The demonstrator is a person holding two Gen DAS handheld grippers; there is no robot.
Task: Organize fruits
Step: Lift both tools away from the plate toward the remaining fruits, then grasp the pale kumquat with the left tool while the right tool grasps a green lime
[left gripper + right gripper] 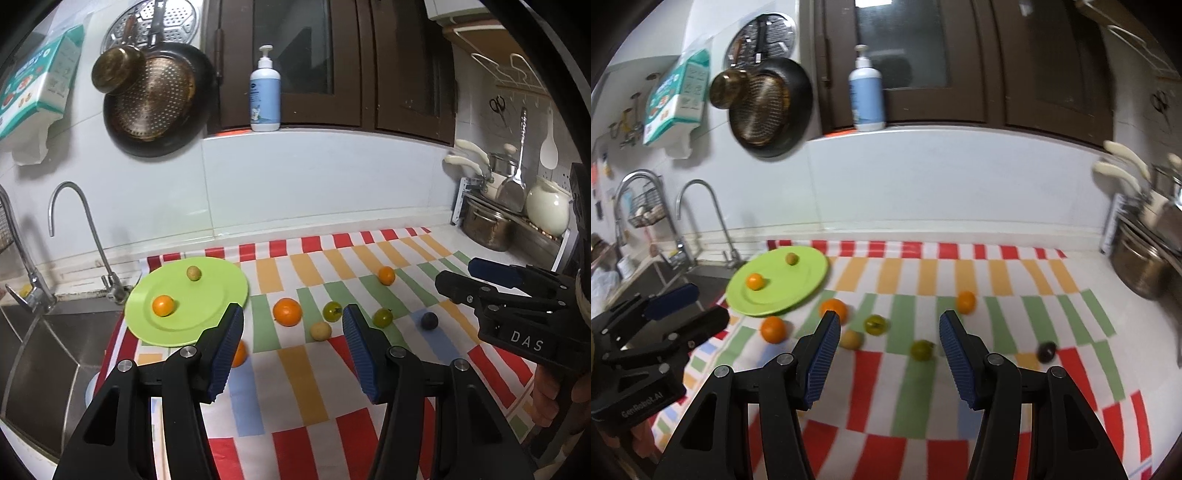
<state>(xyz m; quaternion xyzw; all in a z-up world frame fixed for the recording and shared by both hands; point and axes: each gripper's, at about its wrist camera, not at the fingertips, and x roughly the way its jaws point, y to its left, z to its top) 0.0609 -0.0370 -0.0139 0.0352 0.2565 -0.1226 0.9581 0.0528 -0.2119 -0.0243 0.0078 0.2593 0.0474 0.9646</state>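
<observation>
Striped cloth point(295, 387) on kitchen counter by sink point(55, 350); both tongs spread, empty.

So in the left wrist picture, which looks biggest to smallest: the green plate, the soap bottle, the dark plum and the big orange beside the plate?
1. green plate
2. soap bottle, though it stands farther back
3. big orange
4. dark plum
</observation>
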